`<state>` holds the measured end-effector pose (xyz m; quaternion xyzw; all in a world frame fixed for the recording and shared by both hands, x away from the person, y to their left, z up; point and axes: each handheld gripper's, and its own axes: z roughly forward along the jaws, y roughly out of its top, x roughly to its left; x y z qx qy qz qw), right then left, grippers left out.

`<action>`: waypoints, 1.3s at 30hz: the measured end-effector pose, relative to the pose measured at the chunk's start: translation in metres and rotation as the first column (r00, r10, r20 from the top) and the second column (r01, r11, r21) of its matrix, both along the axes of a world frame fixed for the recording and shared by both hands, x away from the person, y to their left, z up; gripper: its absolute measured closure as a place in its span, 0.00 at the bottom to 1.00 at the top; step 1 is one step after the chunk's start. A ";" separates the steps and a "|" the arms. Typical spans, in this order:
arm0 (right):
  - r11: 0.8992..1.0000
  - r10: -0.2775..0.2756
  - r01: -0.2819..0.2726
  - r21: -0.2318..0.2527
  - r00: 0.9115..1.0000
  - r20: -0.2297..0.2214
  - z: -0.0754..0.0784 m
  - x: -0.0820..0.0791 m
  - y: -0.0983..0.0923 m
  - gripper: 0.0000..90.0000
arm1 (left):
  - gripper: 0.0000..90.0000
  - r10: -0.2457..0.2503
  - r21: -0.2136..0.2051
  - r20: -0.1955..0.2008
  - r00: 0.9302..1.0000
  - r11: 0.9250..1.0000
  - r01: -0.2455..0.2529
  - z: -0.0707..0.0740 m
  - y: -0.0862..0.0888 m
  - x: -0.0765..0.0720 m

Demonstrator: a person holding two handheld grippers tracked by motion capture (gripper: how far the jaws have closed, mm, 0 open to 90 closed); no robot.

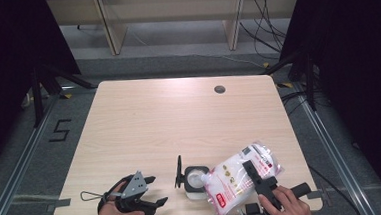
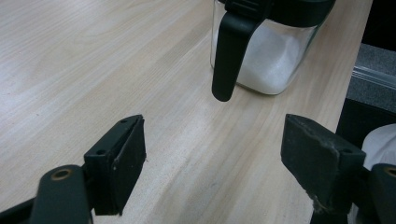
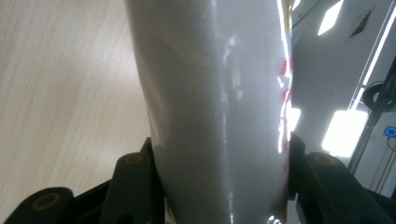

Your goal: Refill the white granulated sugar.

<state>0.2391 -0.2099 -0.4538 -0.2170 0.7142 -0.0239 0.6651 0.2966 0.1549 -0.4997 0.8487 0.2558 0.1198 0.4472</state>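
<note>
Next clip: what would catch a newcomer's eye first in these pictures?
Most striking is the white plastic bag with red print, tilted at the table's near right edge and clamped between the fingers of the right gripper. Just left of it stands a clear jar of white grains, its black lid flipped open. The left gripper rests open at the near left, pointing toward the jar.

High view: from above the near edge, facing forward and down over the whole desk [image 1: 179, 118]. Left gripper view: low, very near the desk, facing a sugar jar [image 2: 271, 56], also seen from above [image 1: 195, 181]. Right gripper view: pressed against a white bag [image 3: 219, 107], also seen from above [image 1: 233, 177].
</note>
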 end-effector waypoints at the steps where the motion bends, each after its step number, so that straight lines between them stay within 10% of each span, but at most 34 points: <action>1: 1.000 -0.003 0.003 0.002 1.000 -0.002 0.000 0.000 0.000 0.61 | 0.24 0.000 -0.006 -0.001 1.000 1.000 0.000 0.000 0.000 0.000; 39: 1.000 0.001 -0.001 0.010 1.000 -0.004 -0.001 0.000 -0.001 0.62 | 0.24 0.001 -0.007 -0.002 1.000 1.000 -0.001 0.000 -0.001 0.000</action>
